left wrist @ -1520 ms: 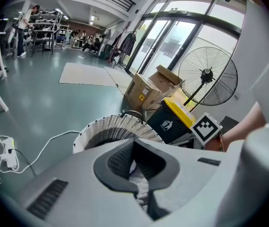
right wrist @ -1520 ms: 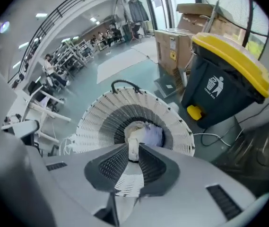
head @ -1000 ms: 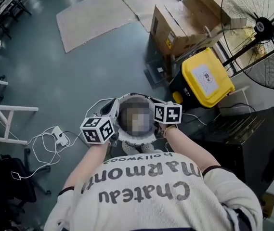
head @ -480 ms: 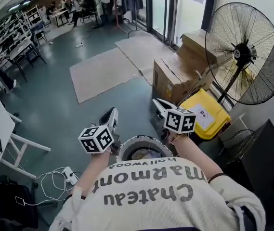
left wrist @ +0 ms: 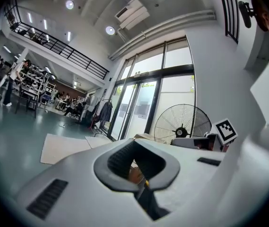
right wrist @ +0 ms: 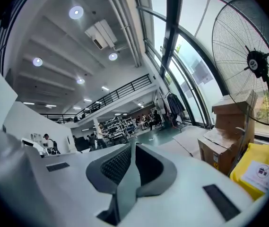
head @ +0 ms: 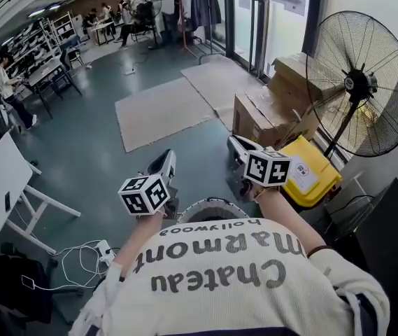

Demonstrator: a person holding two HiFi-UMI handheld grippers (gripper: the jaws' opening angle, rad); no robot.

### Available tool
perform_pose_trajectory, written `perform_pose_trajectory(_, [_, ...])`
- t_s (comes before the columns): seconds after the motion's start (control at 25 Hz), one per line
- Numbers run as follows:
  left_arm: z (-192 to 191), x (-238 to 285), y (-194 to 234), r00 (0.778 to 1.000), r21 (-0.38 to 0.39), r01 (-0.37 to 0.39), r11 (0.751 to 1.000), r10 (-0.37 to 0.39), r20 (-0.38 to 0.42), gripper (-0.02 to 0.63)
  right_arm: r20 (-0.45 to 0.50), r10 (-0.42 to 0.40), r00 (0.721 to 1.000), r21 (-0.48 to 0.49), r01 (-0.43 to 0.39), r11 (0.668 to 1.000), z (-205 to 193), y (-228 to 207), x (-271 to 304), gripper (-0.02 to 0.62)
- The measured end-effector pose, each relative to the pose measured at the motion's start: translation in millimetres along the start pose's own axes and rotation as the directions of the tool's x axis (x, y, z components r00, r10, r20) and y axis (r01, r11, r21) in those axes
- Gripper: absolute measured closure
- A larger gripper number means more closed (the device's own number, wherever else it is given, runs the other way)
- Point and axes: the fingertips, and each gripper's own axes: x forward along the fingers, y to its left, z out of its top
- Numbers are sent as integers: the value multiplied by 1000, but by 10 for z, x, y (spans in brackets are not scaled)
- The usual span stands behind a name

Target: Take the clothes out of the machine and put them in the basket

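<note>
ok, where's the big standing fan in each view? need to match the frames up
Head view: fan at the upper right, against the wall.
Left gripper view: fan small, just right of centre, above the tool's body.
Right gripper view: fan large, along the upper right edge.
Shared landmark: the tall glass doors, left of the fan in all three.
</note>
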Motion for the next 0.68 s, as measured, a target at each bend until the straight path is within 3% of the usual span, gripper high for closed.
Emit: perform_pose_trajectory(0.68, [-313,-319,59,996,-50,-92,994,92,5,598,-24,12,1000,30,-12,999,-193,-85,-107,546])
